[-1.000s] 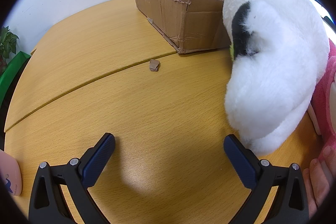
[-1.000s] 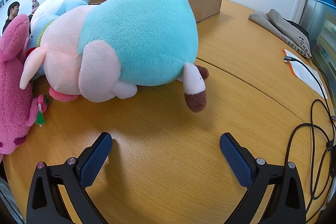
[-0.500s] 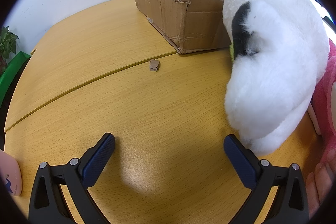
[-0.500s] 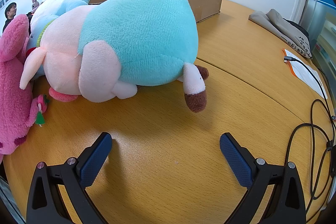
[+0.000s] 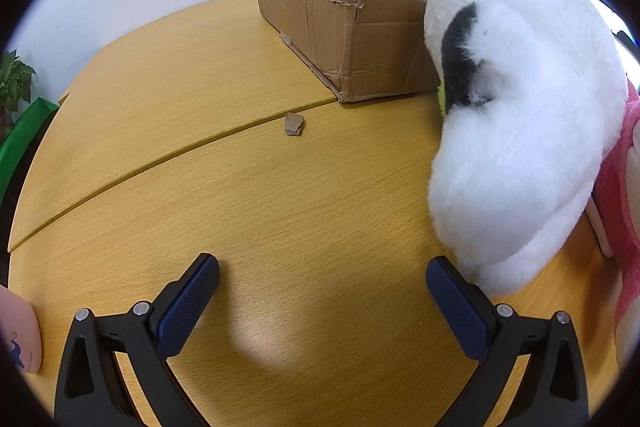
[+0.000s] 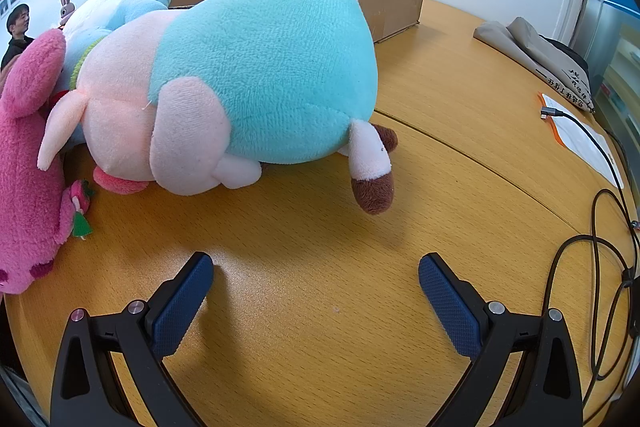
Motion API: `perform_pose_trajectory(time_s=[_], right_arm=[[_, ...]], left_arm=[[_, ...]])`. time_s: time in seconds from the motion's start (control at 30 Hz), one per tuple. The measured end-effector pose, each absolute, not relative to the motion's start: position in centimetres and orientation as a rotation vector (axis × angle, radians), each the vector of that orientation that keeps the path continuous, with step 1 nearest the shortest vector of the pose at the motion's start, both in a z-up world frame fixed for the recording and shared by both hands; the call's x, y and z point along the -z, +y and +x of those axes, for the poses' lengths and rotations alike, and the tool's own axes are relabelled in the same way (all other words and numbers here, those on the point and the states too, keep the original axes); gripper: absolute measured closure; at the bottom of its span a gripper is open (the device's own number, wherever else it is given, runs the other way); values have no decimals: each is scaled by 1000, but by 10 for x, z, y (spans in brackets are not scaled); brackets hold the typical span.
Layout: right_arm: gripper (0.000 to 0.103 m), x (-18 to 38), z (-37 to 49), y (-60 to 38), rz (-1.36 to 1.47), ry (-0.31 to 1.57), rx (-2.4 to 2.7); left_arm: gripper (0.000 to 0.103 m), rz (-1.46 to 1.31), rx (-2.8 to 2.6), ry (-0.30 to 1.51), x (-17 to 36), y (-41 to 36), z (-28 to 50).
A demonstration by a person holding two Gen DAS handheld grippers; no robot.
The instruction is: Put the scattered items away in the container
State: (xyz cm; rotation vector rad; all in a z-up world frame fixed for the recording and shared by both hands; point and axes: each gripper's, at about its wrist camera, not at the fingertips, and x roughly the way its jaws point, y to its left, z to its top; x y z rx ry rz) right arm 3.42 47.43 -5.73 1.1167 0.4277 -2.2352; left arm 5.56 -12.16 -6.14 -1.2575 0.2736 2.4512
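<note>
Table (image 5: 248, 187): unchanged from a second ago — nothing has shifted.
Cardboard box (image 5: 360, 39): upper centre of the left view, open-topped.
White plush (image 5: 516, 115): right of frame, against the box.
Blue-and-pink plush (image 6: 248, 83): centre of the right view, lying before the box.
Pink plush (image 6: 28, 167): left edge.
Left gripper (image 5: 322, 277): fingers wide, empty — unmoved.
Right gripper (image 6: 316, 273): likewise wide, empty.
Cardboard scrap (image 5: 294, 125): on the table seam.

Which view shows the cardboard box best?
The left wrist view: the cardboard box shows its torn near corner, two walls and open top, with the white plush toy covering its right end. In the right wrist view, the teal and pink plush toy hides most of it.
</note>
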Motion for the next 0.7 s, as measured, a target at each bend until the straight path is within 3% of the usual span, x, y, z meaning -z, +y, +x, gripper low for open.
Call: perform_pose_trajectory(time_s=[0.7], right_arm=[[0,58,78,458,1184,353,2366]], left_arm=[[0,-1268,-2471,262,72,-109,65]])
